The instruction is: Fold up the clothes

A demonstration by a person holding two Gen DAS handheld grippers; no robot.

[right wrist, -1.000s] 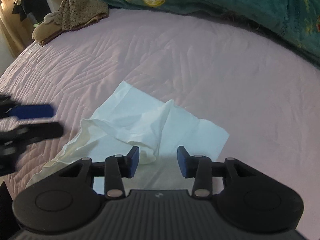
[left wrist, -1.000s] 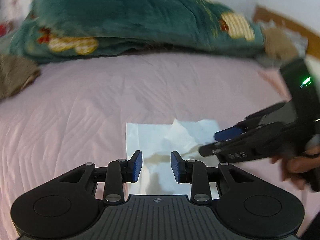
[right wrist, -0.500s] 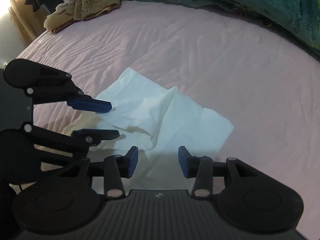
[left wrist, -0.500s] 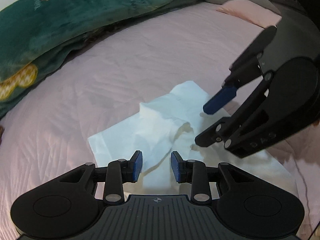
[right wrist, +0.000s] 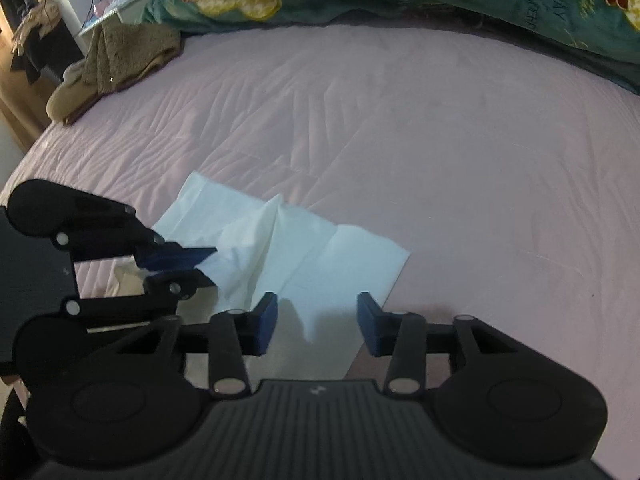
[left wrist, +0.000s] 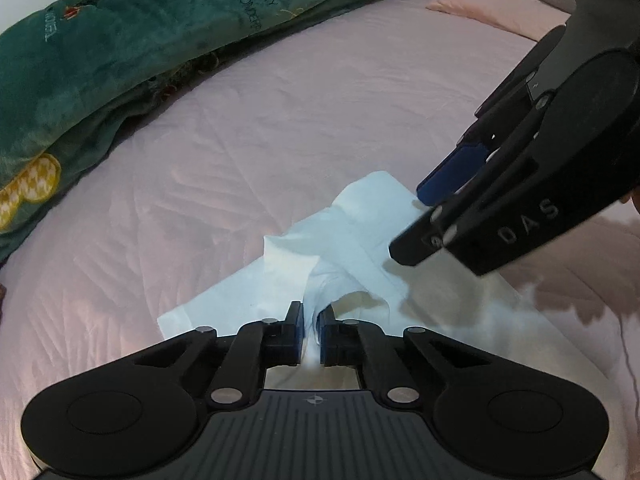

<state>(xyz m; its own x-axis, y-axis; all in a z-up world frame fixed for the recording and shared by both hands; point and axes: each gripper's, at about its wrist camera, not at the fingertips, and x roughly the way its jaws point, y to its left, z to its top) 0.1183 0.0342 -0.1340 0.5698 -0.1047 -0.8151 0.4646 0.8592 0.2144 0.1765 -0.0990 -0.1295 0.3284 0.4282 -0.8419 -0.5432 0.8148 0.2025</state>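
**Left gripper pinched the white cloth while the right one stood open over it**

A white garment (left wrist: 344, 248) lay partly bunched on a pink quilted bedspread (left wrist: 280, 128), toward the near side of the bed. Part of it rested flat, with a straight edge and a squared corner pointing across the bed, while a ridge of cloth rose through its middle.

The left gripper (left wrist: 311, 330) had its two blue pads drawn close together, with a raised fold of the white cloth caught between them. In the right wrist view the same gripper (right wrist: 200, 262) came in from the left side, its blue tips nipping the near edge of the bunched cloth, which rose to a soft peak just beyond them.

The right gripper (right wrist: 316, 320) had its blue pads set wide apart. It hung low over the flat part of the garment, and nothing was held between its fingers. In the left wrist view it (left wrist: 420, 220) reached in from the right, its tips just above the far right edge of the cloth; whether they touched the fabric could not be told.

A dark green plush blanket (left wrist: 120, 52) with yellow and red patterns was heaped along the far edge of the bed. A pile of brown fabric (right wrist: 120, 56) sat at the far left corner, well apart from the garment.
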